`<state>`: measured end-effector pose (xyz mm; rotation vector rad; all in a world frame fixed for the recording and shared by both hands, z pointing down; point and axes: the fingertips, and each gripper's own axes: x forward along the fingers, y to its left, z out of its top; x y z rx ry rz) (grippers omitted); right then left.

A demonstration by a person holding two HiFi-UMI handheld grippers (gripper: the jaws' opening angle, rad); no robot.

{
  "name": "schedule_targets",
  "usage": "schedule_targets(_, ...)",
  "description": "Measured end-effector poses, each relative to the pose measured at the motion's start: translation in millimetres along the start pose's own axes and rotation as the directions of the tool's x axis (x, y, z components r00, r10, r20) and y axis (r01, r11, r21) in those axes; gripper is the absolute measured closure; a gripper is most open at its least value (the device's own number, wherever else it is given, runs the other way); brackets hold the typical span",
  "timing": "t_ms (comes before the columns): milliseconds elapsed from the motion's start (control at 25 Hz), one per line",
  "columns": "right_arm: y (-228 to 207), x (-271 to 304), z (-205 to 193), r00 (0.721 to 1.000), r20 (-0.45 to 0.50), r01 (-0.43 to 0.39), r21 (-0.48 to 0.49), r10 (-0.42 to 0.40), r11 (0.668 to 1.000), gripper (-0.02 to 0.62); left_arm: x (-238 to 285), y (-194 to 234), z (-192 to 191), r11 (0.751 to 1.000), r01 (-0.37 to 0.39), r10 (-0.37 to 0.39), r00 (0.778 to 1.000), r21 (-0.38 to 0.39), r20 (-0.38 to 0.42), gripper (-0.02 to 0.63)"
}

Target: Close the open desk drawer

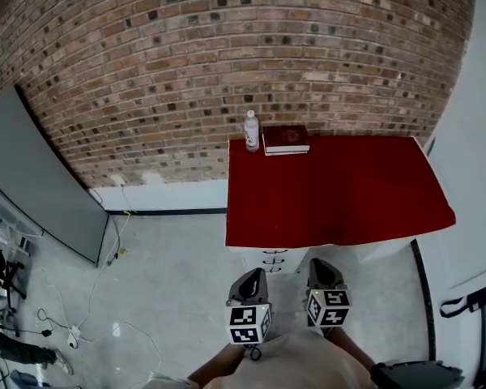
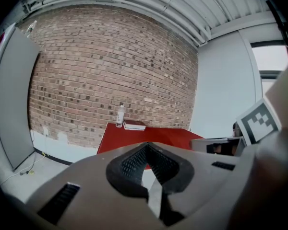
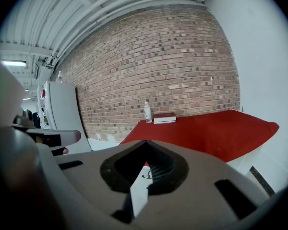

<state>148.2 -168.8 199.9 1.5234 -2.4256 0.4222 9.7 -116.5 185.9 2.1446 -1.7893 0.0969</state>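
**Desk drawer** (image 1: 274, 259): a white front with dark handles, showing just below the near edge of the red cloth (image 1: 332, 189) that covers the desk top. How far it stands out cannot be told from the head view.

**Left gripper** (image 1: 254, 275) and **right gripper** (image 1: 320, 266): held side by side in front of the drawer fronts, near them but not touching. Each has its jaws brought together at the tips with nothing between them (see each gripper view).

**On the cloth:** at the far left corner, a clear bottle (image 1: 252, 131) stands upright just beside a dark red book (image 1: 286, 139).

**Surroundings:** a brick wall (image 1: 227, 55) behind the desk, a grey panel (image 1: 40, 185) leaning at the left, and loose cables (image 1: 81, 322) on the pale floor.
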Motion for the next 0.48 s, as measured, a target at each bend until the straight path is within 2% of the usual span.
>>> schedule_targets(480, -6.4, 3.5, -5.1, 1.0, -0.011, 0.019, 0.011, -0.019, 1.0, 0.597, 5.3, 3.8, -0.9, 1.0, -0.003, 0.003, 1.0, -0.003, -0.006, 0.598)
